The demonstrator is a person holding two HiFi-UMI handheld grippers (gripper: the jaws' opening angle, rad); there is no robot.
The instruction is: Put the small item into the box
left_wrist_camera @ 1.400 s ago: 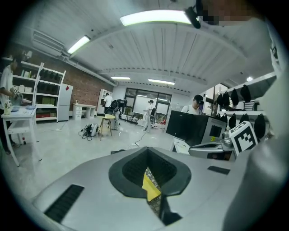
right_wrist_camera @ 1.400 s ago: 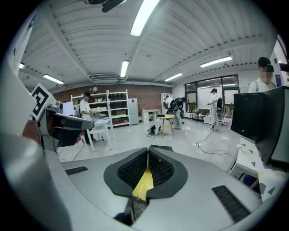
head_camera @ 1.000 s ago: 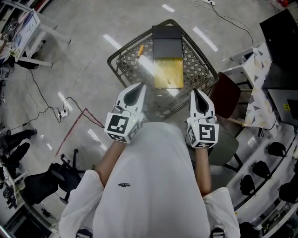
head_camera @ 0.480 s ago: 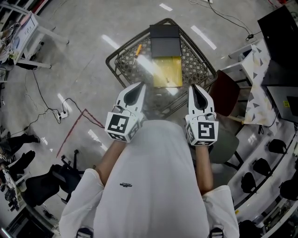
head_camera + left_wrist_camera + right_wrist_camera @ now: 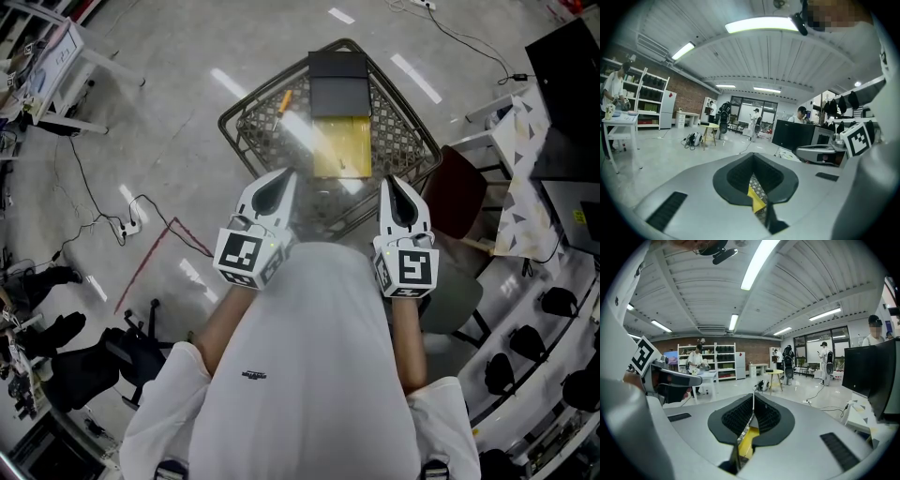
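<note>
- The wire-mesh table [image 5: 246, 131] has a rounded-square rim and a fine lattice top, with a streak of glare across it.
- A matte black box [image 5: 337, 82] sits at its far edge. A flat yellow box [image 5: 341, 145] butts against the black one's near side.
- The small item [image 5: 283, 100], a thin orange stick, lies on the mesh just left of the black box, outside both boxes.
- The left gripper [image 5: 284, 173] and right gripper [image 5: 389, 180] are smooth grey shells with ribbed dark pads. Each is pressed together with nothing between its jaws.
- Both are held close to the person's chest, pointing forward, with their tips over the table's near rim.
- A dark red chair [image 5: 455, 192] crowds the table's right side. To the left is bare polished floor, crossed by a cable [image 5: 89, 199].
</note>
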